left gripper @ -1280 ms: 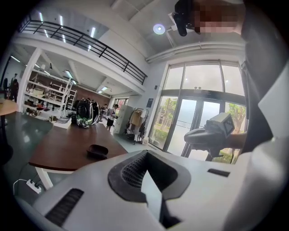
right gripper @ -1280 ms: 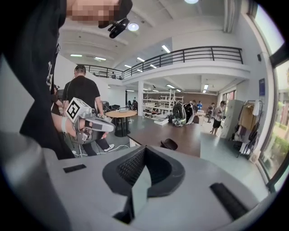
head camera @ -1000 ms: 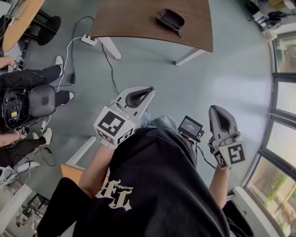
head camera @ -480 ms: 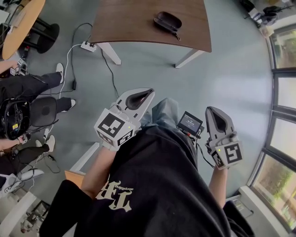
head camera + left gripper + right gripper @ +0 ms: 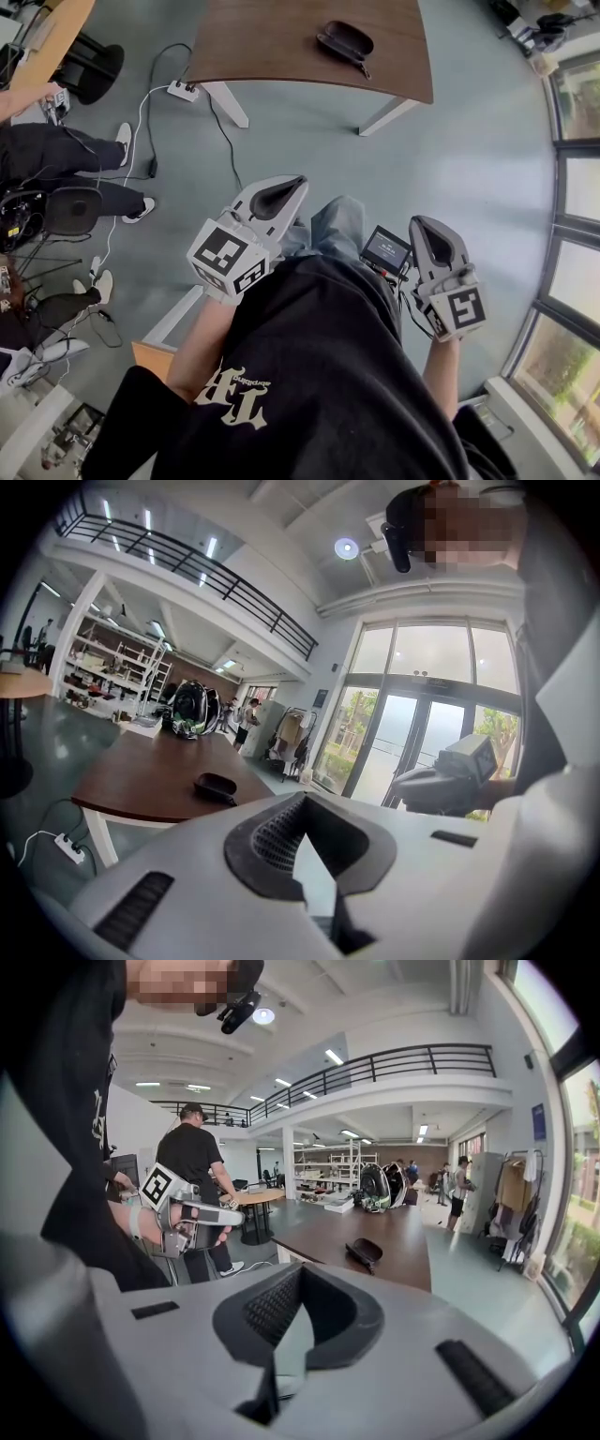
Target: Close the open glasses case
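Since a second ago, a blue-jeans knee (image 5: 339, 223) has come forward between the tongs. Grey plastic left gripper (image 5: 296, 182): jaws together, empty. Open black oval glasses case (image 5: 345, 43) lies on brown wooden table (image 5: 272, 42), well ahead of both tongs. Grey plastic right gripper (image 5: 424, 224): jaws together, empty.

Dark glasses case (image 5: 344, 42) lying open on the brown table (image 5: 272, 47), near its right-hand end, lid hinged back beside the shell, a short strap trailing from it
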`<state>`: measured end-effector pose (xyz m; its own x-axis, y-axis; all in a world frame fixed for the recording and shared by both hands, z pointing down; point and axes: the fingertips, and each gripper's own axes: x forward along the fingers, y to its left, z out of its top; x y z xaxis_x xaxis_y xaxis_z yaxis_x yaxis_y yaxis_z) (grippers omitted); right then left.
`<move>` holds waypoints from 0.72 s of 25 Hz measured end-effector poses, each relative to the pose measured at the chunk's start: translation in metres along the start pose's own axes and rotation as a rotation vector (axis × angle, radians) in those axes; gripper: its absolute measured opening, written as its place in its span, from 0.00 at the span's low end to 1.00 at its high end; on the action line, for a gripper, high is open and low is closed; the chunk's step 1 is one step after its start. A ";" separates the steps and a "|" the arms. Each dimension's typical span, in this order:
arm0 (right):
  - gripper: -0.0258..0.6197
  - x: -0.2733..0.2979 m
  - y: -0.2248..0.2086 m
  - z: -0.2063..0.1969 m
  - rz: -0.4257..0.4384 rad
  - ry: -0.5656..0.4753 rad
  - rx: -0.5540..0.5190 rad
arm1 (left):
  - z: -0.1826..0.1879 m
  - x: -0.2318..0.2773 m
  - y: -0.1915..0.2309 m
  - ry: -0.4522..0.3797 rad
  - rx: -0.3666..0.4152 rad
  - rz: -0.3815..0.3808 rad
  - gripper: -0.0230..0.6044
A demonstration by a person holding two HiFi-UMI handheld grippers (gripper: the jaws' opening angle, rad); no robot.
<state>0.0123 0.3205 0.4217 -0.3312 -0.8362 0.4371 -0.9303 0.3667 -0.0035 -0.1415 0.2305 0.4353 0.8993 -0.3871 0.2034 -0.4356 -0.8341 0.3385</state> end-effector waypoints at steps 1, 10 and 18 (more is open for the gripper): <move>0.02 0.002 0.003 -0.002 0.001 0.002 -0.002 | -0.002 -0.001 0.000 0.000 0.000 -0.001 0.03; 0.02 0.007 0.025 -0.015 -0.001 0.017 0.009 | -0.016 -0.006 0.000 0.013 -0.004 -0.034 0.03; 0.02 0.012 0.024 -0.014 -0.002 0.036 0.020 | -0.010 -0.004 0.008 0.010 -0.004 -0.032 0.03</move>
<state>-0.0115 0.3254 0.4394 -0.3238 -0.8217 0.4690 -0.9341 0.3563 -0.0208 -0.1491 0.2290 0.4464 0.9124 -0.3563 0.2014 -0.4067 -0.8445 0.3484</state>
